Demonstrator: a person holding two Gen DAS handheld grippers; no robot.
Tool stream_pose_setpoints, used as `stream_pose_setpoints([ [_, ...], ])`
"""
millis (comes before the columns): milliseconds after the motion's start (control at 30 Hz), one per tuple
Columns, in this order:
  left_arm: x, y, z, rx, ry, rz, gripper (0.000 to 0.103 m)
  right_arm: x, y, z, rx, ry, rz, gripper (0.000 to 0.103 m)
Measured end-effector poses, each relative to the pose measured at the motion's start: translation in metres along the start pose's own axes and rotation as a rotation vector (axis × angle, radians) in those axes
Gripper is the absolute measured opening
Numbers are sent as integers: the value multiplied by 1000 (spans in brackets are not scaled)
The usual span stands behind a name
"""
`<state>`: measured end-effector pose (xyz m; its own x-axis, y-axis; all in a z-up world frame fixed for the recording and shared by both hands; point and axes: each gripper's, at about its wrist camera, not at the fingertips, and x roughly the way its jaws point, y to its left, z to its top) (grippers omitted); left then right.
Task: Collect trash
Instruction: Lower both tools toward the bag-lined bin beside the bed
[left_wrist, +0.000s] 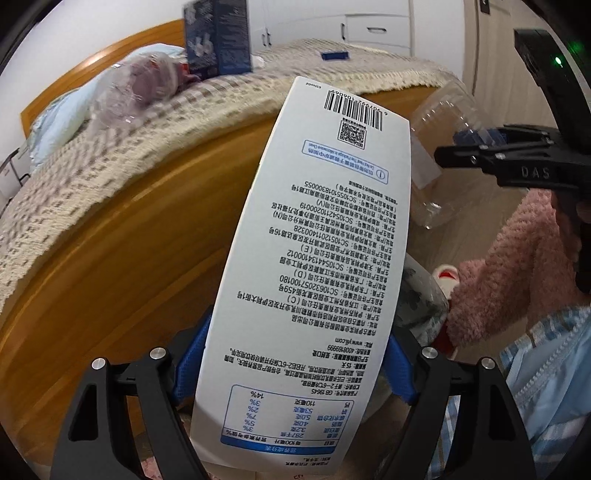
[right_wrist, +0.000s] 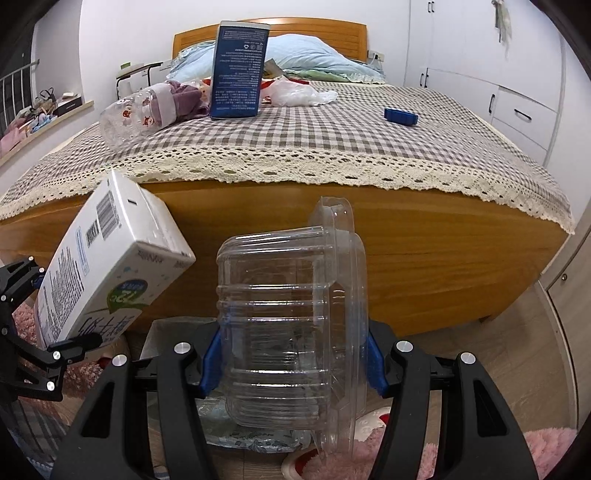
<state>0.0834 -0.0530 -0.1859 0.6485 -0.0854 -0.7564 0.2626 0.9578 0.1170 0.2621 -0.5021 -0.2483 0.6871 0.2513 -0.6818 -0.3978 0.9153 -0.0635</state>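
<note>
**White carton, clear tub, both gripped at the bed's foot**

White carton (left_wrist: 310, 266) clamped between the blue pads (left_wrist: 192, 354) of the left gripper (left_wrist: 295, 363), printed side up, barcode end pointing away toward the bed (left_wrist: 122, 236). Seen again from the right wrist at lower left, tilted, with the left gripper at the frame's edge. Clear plastic tub (right_wrist: 291, 325) pinched sideways in the right gripper (right_wrist: 291, 365), blue pads (right_wrist: 210, 365) pressing its ribbed wall on one side and its rim on the other. Held in front of the wooden footboard (right_wrist: 424, 266), just beside the carton. Visible too from the left wrist, at upper right, beyond the carton's edge.

Still on the checked bedspread (right_wrist: 332, 136): an upright blue box (right_wrist: 238, 70), a clear bottle (right_wrist: 136, 118) lying on its side at the left, a crumpled white bag (right_wrist: 299, 94) near the pillows (right_wrist: 306, 51), and a small blue block (right_wrist: 400, 116) toward the right. Purple cloth (right_wrist: 188, 98) bunched between bottle and box.

Below the grippers, part of a container (right_wrist: 166, 336) with patterned wrapping inside; cannot tell what kind. Pink fluffy sleeve (left_wrist: 517, 266) behind the right gripper in the left view. White cabinets (right_wrist: 517, 92) along the right wall.
</note>
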Motion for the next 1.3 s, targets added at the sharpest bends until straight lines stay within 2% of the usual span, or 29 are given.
stream_pose_setpoints([
  [267,23,-16,-4,49,55,-41,77,14,-8,-1,42,27,5,59],
  [500,63,-37,4,117,143,-77,77,30,-22,3,80,59,-15,59],
  [800,117,-65,39,204,214,-92,77,38,-50,7,124,88,-55,59],
  [1000,138,-80,44,247,243,-120,77,53,-64,5,147,115,-80,59],
  [1067,137,-68,42,255,251,-130,77,59,-69,5,155,130,-86,59],
  [1300,166,-70,44,311,309,-131,77,72,-81,15,176,150,-96,59],
])
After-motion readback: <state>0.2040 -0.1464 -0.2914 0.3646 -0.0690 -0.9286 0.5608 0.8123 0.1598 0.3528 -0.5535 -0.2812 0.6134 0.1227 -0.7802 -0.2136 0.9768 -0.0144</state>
